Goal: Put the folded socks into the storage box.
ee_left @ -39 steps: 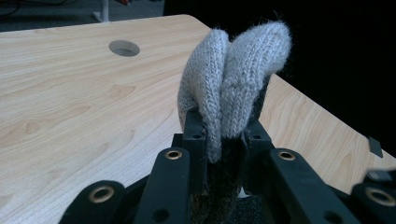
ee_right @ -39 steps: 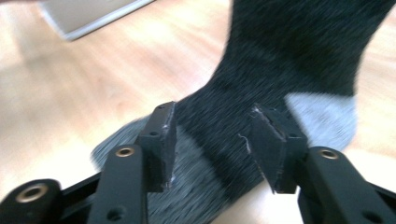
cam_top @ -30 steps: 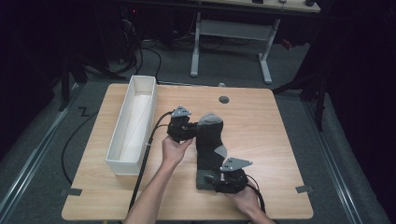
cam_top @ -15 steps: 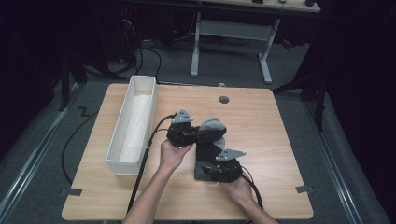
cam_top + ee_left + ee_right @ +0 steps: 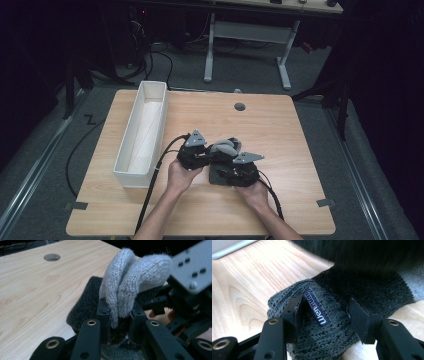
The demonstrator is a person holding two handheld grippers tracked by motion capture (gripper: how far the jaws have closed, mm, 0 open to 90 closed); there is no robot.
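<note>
At the left edge of the tabletop [image 5: 280, 125] stands one long white box [image 5: 142, 131], apart from the work. Near the front edge, about the middle, we hold one knitted glove [image 5: 225, 150], dark grey with light grey finger ends, between two grippers.

Our left gripper [image 5: 194, 153] has its fingers [image 5: 103, 315] pressed together on the light grey part of the glove, which stands up folded between them. To its right, our right gripper [image 5: 325, 312] has its fingers [image 5: 295, 312] spread on both sides of the dark cuff with the small label [image 5: 317, 307]. The left finger seems to touch the knit; the right one stands a little off, so we judge this is not yet a firm pinch.

The step in hand looks like folding or bundling the glove. To do it well, we should keep the left pinch steady, close the right fingers on the whole thickness of the cuff, and bring it to the finger ends without pulling the wool out. We should keep it low over the tabletop.

We count one glove, one box, two grippers, one round hole [image 5: 240, 106] near the far edge.
</note>
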